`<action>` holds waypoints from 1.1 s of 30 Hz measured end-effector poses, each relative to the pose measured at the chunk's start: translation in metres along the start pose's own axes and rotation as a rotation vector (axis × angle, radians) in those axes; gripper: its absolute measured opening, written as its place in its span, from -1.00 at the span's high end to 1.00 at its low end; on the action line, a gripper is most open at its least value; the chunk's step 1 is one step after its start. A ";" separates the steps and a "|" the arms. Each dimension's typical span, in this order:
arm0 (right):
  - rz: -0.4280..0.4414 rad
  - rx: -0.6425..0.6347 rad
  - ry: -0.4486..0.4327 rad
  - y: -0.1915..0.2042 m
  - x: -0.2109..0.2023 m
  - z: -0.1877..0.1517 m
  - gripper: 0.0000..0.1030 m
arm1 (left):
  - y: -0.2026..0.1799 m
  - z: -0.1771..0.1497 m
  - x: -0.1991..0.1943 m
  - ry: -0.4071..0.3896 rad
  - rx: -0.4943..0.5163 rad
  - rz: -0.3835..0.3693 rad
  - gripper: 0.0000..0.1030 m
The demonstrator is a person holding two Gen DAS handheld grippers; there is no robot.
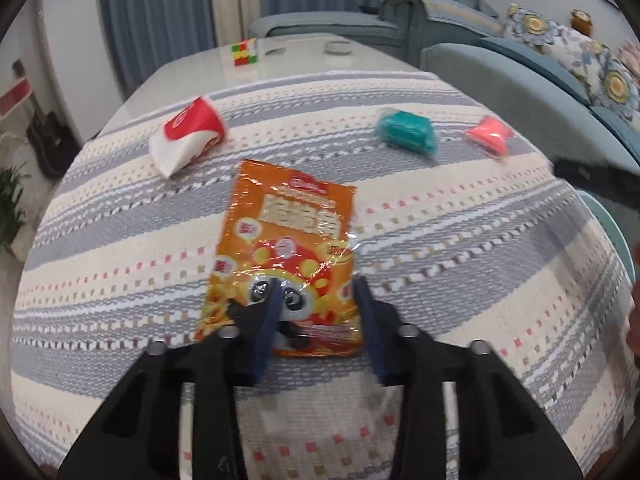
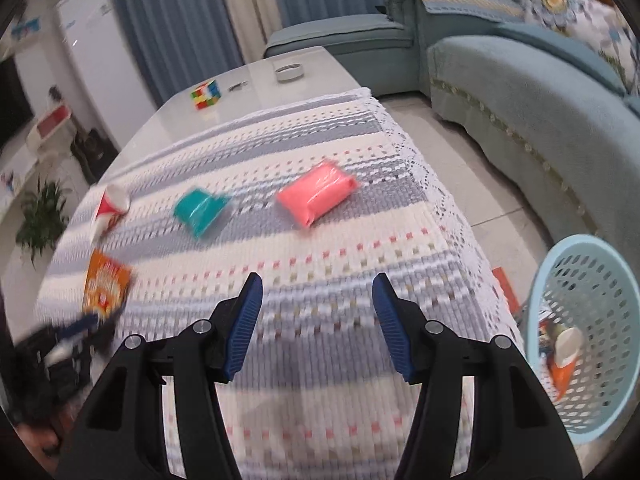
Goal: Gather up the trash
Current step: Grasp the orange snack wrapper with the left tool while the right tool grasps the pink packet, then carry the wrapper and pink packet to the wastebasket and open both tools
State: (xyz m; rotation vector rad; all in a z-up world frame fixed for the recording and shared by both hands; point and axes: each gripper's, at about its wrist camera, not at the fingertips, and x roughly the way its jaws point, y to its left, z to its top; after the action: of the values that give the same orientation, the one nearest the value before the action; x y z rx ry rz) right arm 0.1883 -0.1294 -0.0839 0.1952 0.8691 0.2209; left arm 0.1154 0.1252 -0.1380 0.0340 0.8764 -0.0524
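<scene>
**Orange snack bag next in line; four items left on the table**

Orange foil is what I have under my left gripper [image 1: 316, 296]: the snack bag [image 1: 286, 248] lies flat on the striped cloth [image 1: 460, 264], and my blue fingers [image 1: 267, 320] straddle its near end, spread about as wide as the bag. I judge nothing is clamped yet; the bag looks to be resting on the cloth.

My right gripper [image 2: 318, 300] is wide open and holds nothing, hovering above bare cloth.

Done so far: the blue basket [image 2: 592, 252] stands on the floor off the table's right edge and already holds some trash. I make out an orange wrapper and a pale piece; an exact count inside is not readable.

Left, all placed relative to the snack bag:
- one snack bag;
- one red paper cup [image 1: 188, 132] with white tissue, just beyond and left;
- one teal packet [image 1: 406, 130], beyond and right;
- one pink packet [image 1: 490, 134], further right again.

Four items remain. By my estimate the task is partly done, with most of the table still to clear.

A colour cube [image 1: 244, 53] sits on the bare tabletop at the far end; I would not count it as trash.
</scene>
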 end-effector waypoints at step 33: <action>-0.061 -0.055 -0.117 0.027 -0.001 0.041 0.59 | 0.011 0.015 -0.075 -0.241 -0.125 -0.236 1.00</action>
State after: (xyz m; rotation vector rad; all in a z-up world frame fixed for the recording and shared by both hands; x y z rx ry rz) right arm 0.2159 -0.1068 -0.0504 0.1289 0.7503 0.1744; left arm 0.0798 0.1375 -0.0711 -0.1895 0.6375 -0.2175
